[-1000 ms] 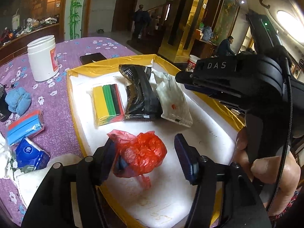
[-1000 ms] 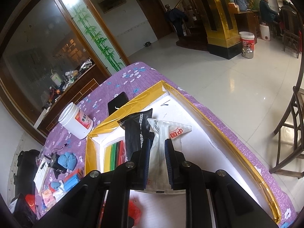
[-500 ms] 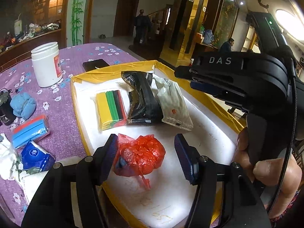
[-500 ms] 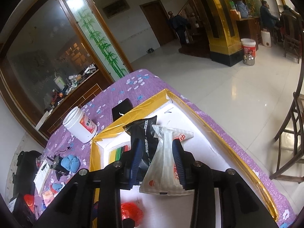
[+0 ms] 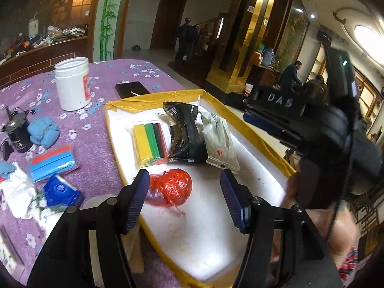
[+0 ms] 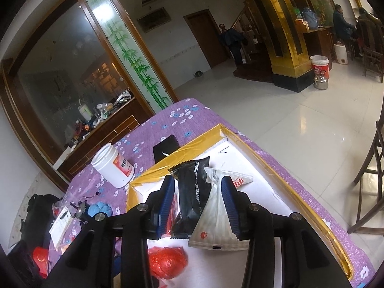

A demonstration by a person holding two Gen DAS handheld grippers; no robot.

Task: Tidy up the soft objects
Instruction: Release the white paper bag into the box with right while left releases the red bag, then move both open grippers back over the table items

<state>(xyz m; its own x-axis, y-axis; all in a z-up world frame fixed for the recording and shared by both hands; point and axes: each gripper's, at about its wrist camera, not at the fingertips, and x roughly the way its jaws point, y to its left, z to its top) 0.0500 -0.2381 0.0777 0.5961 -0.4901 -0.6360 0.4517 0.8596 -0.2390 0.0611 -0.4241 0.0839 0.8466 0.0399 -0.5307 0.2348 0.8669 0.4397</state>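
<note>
A white tray with a yellow taped rim holds a striped yellow-green-black-red pack, a black pouch, a white pouch and a crumpled red plastic bag. My left gripper hovers open just above and behind the red bag, which lies loose on the tray. In the right wrist view my right gripper has its jaws opening. The white pouch and the black pouch lie between them on the tray, with no pad pressing on either.
On the purple flowered cloth left of the tray stand a white jar, a dark phone, a blue cloth ball, a blue-red pack and a blue tissue pack. A wooden chair stands right of the table.
My right gripper's jaws have parted and let go of the white pouch, which now rests beside the black pouch. The left gripper has lifted slightly away from the red bag, still open.
</note>
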